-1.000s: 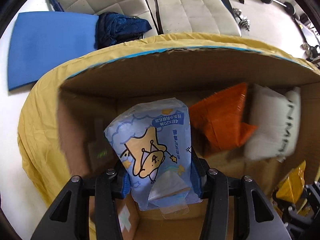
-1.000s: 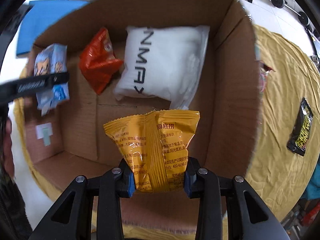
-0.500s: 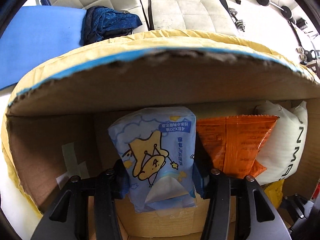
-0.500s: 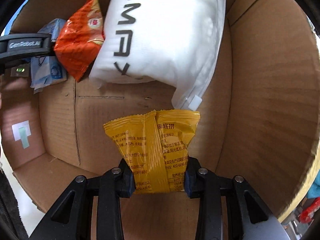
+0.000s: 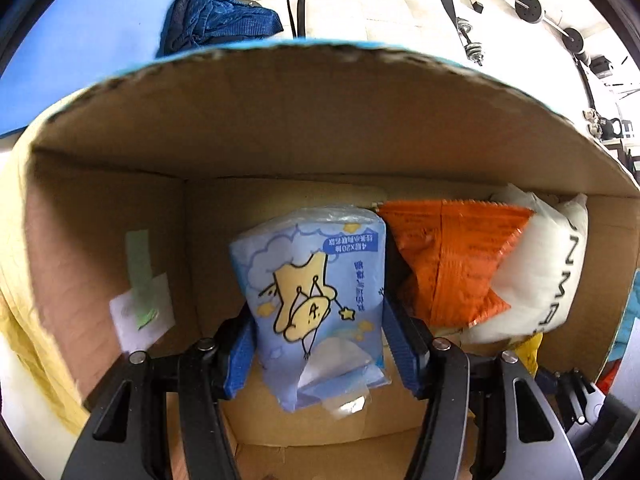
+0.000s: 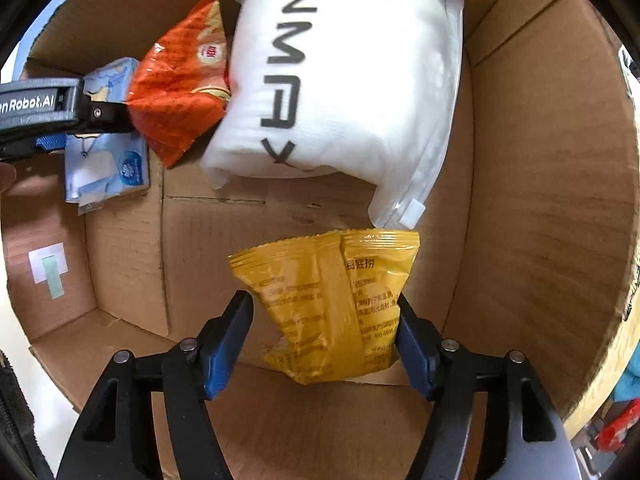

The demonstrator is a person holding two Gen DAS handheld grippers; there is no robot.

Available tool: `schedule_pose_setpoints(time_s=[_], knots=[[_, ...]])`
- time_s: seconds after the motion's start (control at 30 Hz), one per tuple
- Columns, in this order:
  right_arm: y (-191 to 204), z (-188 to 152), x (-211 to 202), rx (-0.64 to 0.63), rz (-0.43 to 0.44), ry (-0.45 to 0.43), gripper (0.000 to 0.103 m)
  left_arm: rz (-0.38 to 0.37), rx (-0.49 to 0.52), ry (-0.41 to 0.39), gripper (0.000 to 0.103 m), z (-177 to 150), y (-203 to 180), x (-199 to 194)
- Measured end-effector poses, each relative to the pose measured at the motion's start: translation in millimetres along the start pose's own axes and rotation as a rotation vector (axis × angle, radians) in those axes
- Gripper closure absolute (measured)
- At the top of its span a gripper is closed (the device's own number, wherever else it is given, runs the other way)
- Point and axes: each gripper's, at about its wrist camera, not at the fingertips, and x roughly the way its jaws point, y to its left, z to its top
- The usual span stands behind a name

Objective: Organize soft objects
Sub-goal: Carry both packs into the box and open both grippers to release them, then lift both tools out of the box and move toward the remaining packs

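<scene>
Both grippers are inside a cardboard box [image 5: 280, 128]. My left gripper [image 5: 316, 344] has opened; the blue tissue pack [image 5: 312, 288] sits between its spread jaws, next to the orange snack bag [image 5: 448, 264] at the box's far wall. In the right wrist view the left gripper's fingers [image 6: 92, 112] are over the tissue pack [image 6: 108, 168]. My right gripper [image 6: 324, 336] is open; the yellow snack bag [image 6: 332, 300] lies between its jaws, touching the right pad, a gap at the left pad. The white pillow bag [image 6: 352, 80] with black letters lies beyond it, beside the orange bag [image 6: 180, 92].
The box walls [image 6: 552, 200] close in on all sides. A label with green tape [image 5: 140, 304] sticks to the left wall. Outside the box are a yellow cloth [image 5: 16, 280], a blue mat [image 5: 80, 52], a dark blue garment [image 5: 216, 20] and dumbbells [image 5: 472, 44].
Both grippers moved deeper into the box. Both sets of jaws have spread apart, so the tissue pack and the yellow bag are no longer clamped.
</scene>
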Motion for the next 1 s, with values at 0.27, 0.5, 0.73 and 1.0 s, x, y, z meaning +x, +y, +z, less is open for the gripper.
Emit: schedule_pose_setpoints(time_s=[0.27,0.5,0.73,1.0], knots=[[6,-5,-30,0.019,0.028,-0.038,0.014,-0.005,0.023,-0.028,0.046,-26,-5,-25],[17,-12,-68,0.027,0.024,-0.114,0.000,-0.011,0.016,-0.080,0.036,-53,-5,-47],[19,-35,-102,0.014,-0.034,-0.224,0.000,-0.022,-0.021,-0.189,0.011,-96,3,-83],[24,-73,-146,-0.006,-0.041,-0.333,0.000,0.010,-0.025,-0.377,0.010,-160,-10,-134]])
